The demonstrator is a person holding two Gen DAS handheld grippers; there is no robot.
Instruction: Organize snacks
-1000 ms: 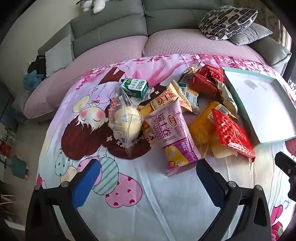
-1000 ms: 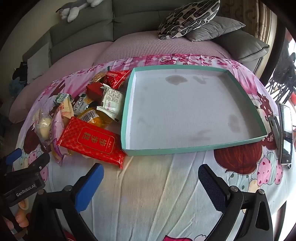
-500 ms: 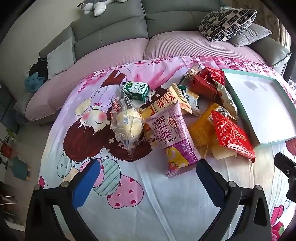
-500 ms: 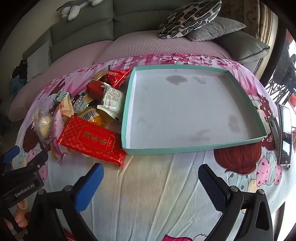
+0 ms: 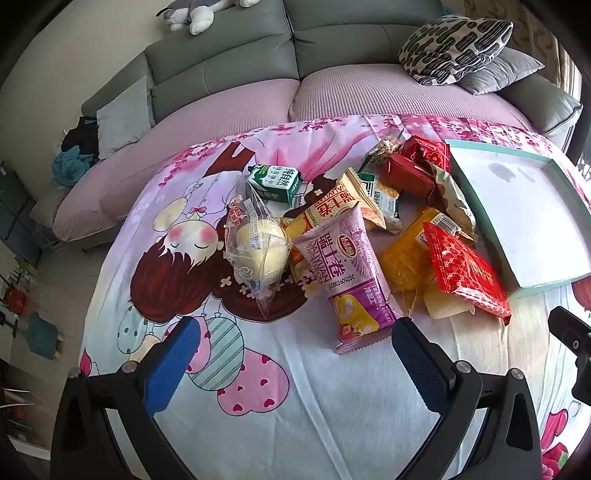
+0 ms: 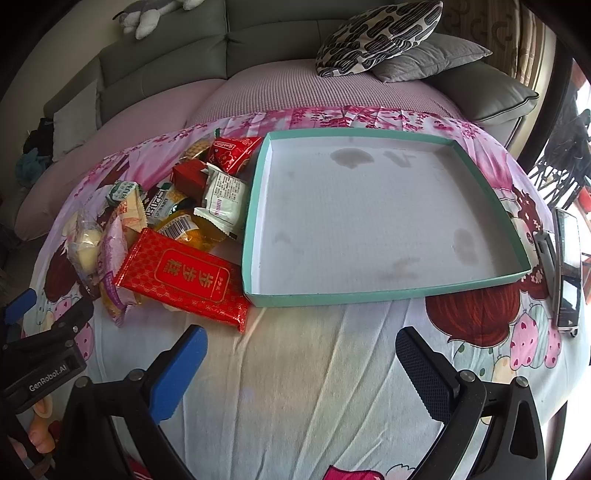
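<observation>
The left gripper (image 5: pixel 295 354) has its jaws spread wide and holds nothing; it hangs above the printed cloth (image 5: pixel 258 424), just in front of the snack pile. The right gripper (image 6: pixel 301 363) is also wide apart and free, above bare cloth in front of the tray (image 6: pixel 369 293).

The snacks lie in a loose heap on the cloth, to the left of the tray. Nearest to the left gripper is the purple pack (image 5: pixel 349 275), its lower end between the two blue pads in the picture but not touched by them. Beside it on the left is a clear bag with a pale bun (image 5: pixel 258 247). Behind them stands a green milk carton (image 5: pixel 275 182), partly hidden by the bun bag. The red pack (image 6: pixel 181 277) lies flat with one end just beside the tray's near corner; under it an orange pack (image 5: pixel 404 258) is half covered. Further back are a beige pack (image 5: pixel 340 205), a white pack (image 6: pixel 223 199) and two dark red packs (image 5: pixel 410 173), overlapping, so their edges are hard to separate. Small print on most wrappers cannot be read.

The tray is turquoise outside, white inside, with some grey stains on the bottom. A phone (image 6: pixel 569 266) lies on the cloth right of the tray, cut by the picture's dark rim. Behind is a sofa (image 6: pixel 295 37) with a patterned pillow (image 6: pixel 376 33)
</observation>
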